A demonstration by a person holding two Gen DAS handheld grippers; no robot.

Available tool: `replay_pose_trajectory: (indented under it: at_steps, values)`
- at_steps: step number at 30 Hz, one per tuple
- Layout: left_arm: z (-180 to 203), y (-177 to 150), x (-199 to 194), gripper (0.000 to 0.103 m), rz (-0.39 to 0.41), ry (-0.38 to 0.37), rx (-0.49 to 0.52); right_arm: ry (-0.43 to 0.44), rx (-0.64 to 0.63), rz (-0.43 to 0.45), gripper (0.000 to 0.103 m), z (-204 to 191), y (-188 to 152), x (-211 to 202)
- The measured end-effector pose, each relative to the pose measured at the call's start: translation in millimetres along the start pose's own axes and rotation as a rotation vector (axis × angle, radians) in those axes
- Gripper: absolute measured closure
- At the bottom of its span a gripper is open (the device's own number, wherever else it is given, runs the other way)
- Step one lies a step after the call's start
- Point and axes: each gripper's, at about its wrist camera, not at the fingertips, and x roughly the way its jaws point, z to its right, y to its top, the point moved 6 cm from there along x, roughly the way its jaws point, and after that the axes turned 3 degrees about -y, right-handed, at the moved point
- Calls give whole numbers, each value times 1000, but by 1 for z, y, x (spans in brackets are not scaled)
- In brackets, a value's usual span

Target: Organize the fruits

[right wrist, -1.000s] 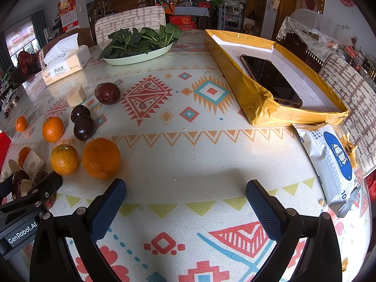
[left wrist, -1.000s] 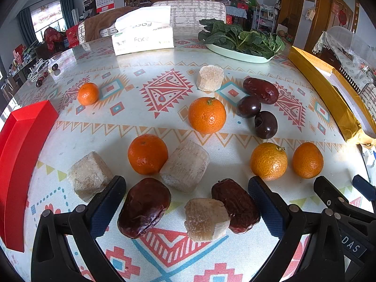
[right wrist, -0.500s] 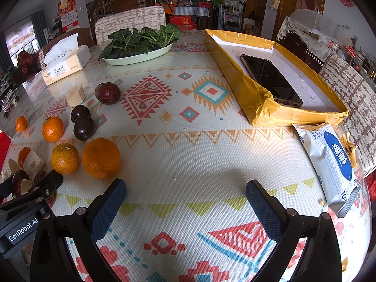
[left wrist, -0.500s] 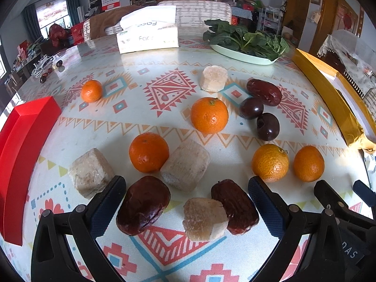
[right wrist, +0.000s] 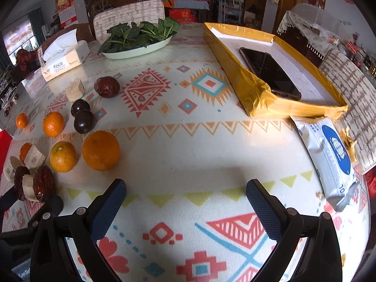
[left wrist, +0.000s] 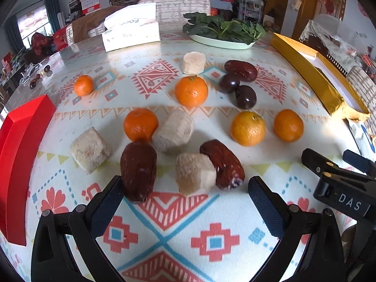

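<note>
Nothing sorted yet, by the look of it: red tray (left wrist: pixel 21 155) at far left bare on its visible part, fruits (left wrist: pixel 191 91) scattered mid-table, gold tray (right wrist: pixel 258 94) at right holding only a phone (right wrist: pixel 270 72). Left gripper (left wrist: pixel 185 195) spread wide, grasping nothing, near the closest dates (left wrist: pixel 138 171). Right gripper (right wrist: pixel 185 198) likewise splayed over bare cloth. Phone and wipes pack (right wrist: pixel 333 155) clear only in right view; red tray's length only in left.

The right gripper (right wrist: pixel 185 199) hangs wide open over the patterned table (right wrist: pixel 188 145). A big orange (right wrist: pixel 101 150) sits near its left finger. A phone (right wrist: pixel 270 72) lies in the yellow box (right wrist: pixel 253 94).
</note>
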Motion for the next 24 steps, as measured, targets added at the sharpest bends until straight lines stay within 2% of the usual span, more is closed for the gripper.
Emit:
replay_pose_trajectory:
  at_steps: [5,18,24]
  values:
    - [3,-9,-6,0,9,4,-6,4,-8,-4,0,0,-2,-1]
    - [11,-29,-20,0,-3,-46,74,-9,6,3,0,1,-4,-2]
    - [12,-35,-24,0,0,-48,73,-22,19,2,0,0,-2,-1]
